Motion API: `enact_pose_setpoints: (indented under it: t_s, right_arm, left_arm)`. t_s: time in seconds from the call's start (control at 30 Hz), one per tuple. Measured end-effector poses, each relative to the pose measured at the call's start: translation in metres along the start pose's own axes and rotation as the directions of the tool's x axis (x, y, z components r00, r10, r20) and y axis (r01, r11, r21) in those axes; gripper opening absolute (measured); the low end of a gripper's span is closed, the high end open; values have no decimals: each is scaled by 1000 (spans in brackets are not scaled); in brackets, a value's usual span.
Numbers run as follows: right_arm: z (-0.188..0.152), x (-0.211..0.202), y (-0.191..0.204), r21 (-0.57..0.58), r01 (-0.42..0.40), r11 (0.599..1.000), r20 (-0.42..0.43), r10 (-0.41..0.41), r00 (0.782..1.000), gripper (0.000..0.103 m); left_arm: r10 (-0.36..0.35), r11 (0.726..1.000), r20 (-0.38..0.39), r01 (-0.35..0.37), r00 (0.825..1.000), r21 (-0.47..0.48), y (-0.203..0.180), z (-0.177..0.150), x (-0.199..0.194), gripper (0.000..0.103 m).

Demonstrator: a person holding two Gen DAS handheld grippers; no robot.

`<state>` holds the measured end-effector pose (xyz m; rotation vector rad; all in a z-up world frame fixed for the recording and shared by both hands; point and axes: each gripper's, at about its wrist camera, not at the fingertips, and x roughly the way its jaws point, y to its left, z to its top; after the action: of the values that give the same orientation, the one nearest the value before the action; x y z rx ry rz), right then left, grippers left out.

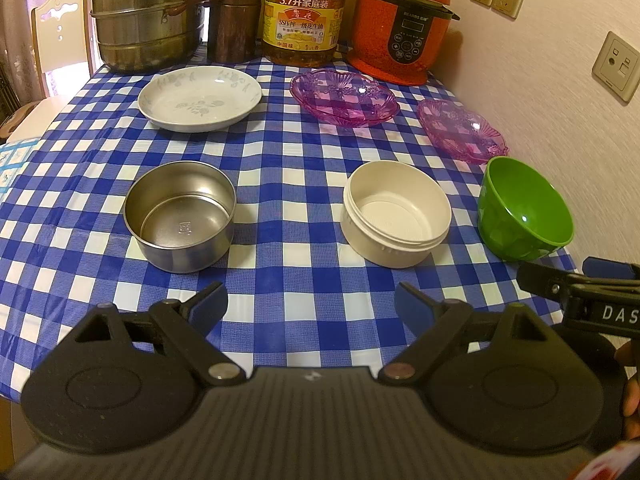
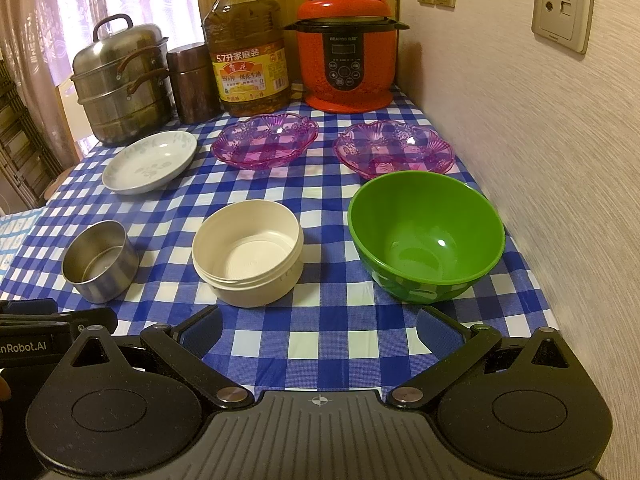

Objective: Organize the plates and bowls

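On the blue checked tablecloth stand a steel bowl (image 1: 180, 216) (image 2: 100, 261), a cream plastic bowl (image 1: 396, 213) (image 2: 248, 252) and a green bowl (image 1: 524, 210) (image 2: 426, 236) in a front row. Behind them lie a white floral plate (image 1: 199, 98) (image 2: 150, 161) and two purple plastic dishes (image 1: 344, 98) (image 1: 460, 130) (image 2: 265, 140) (image 2: 394, 149). My left gripper (image 1: 312, 304) is open and empty, in front of the steel and cream bowls. My right gripper (image 2: 320, 330) is open and empty, in front of the cream and green bowls.
At the back stand a steel steamer pot (image 1: 148, 16) (image 2: 120, 84), a brown canister (image 1: 236, 20), an oil bottle (image 1: 304, 12) (image 2: 248, 48) and a red rice cooker (image 1: 404, 24) (image 2: 348, 48). A wall (image 2: 540, 160) runs along the table's right side.
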<state>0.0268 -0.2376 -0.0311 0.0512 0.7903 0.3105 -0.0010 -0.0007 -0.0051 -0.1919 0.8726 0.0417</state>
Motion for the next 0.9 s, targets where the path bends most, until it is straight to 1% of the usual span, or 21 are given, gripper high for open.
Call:
enact_pose_setpoints:
  t_s: [0.2, 0.37, 0.47, 0.53, 0.6, 0.67, 0.77, 0.9]
  right_arm:
    - [0, 0, -1, 3, 1, 1000, 2, -1, 1000, 103]
    - [1, -1, -3, 18, 10, 1000, 4, -10, 1000, 103]
    - [2, -2, -7, 50, 5, 999, 6, -5, 1000, 103]
    - [4, -4, -11, 81, -11, 997, 6, 11, 1000, 103]
    - [8, -5, -15, 114, -20, 993, 5, 19, 1000, 103]
    - [15, -5, -18, 137, -33, 990, 18, 31, 999, 103]
    - [30, -3, -21, 167, -54, 984, 32, 50, 998, 103]
    - [56, 6, -26, 197, -91, 976, 62, 80, 995, 103]
  left_arm:
    - [-6, 1000, 0, 6, 1000, -12, 5, 0, 0, 89]
    - [-23, 999, 2, 23, 1000, -42, 12, 1, -3, 89]
    - [-27, 999, 5, 27, 1000, -43, 11, 4, -6, 89]
    - [-53, 996, 6, 53, 999, -66, 9, 8, -6, 89]
    - [-80, 993, 6, 80, 997, -92, 9, 15, -6, 89]
    - [-97, 991, 18, 98, 995, -95, 8, 26, -5, 90]
    - [-102, 991, 47, 105, 994, -84, 3, 45, -1, 90]
    - [-102, 989, 95, 111, 990, -94, 1, 77, 11, 91]
